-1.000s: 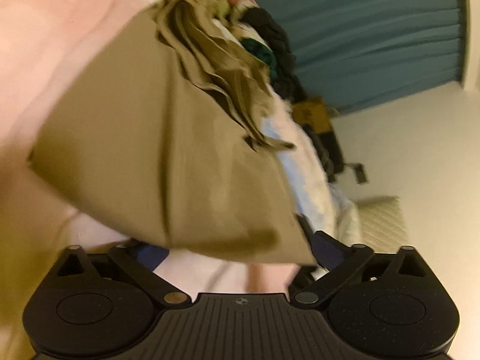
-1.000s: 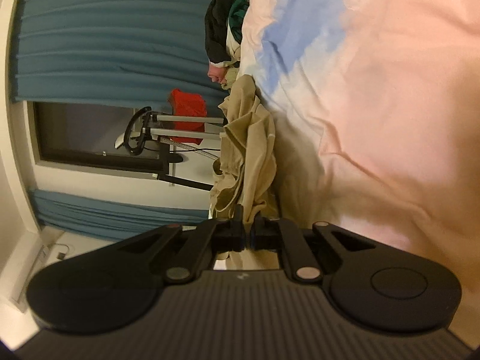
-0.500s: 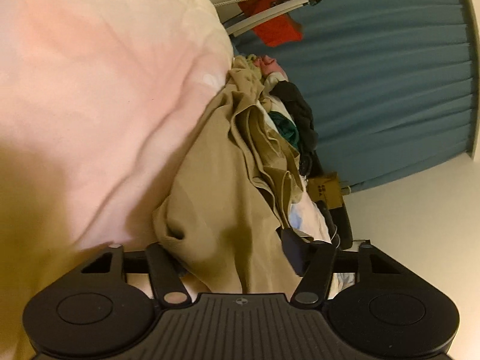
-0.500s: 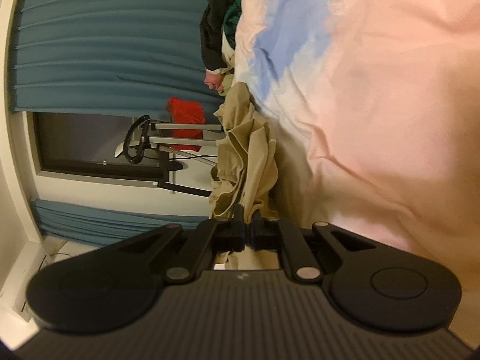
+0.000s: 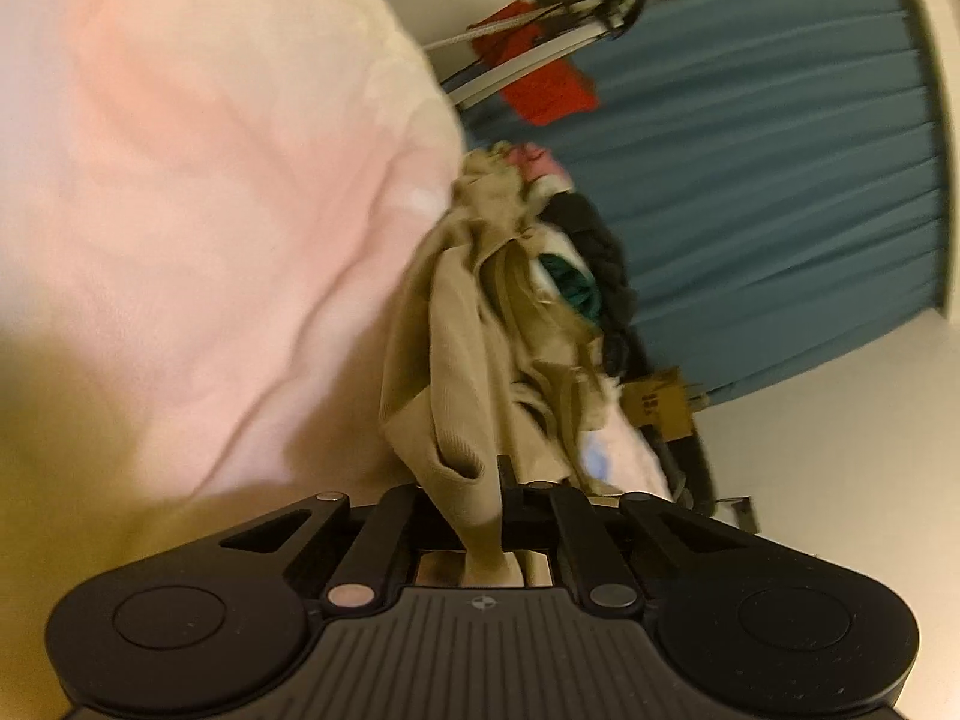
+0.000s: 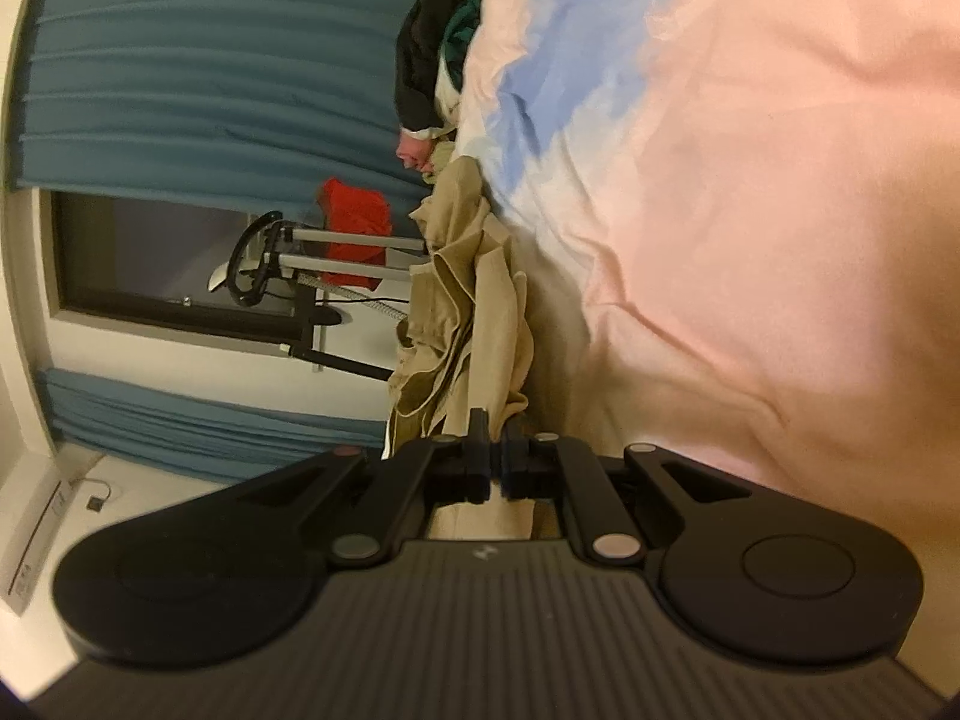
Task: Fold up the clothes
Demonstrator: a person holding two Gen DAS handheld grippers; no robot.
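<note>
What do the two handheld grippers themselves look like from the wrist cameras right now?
Both match: the left gripper and right gripper are matte black, with a ribbed central plate bearing a small round emblem, a rounded lobe with a circular disc on each side, and angled linkage bars pinned by silver rivets that lead to narrow black fingers. No cables, hands or sleeves show in either view.

Left gripper (image 5: 489, 501) and right gripper (image 6: 493, 468) each have fingers (image 6: 478, 456) pinched together on cloth
</note>
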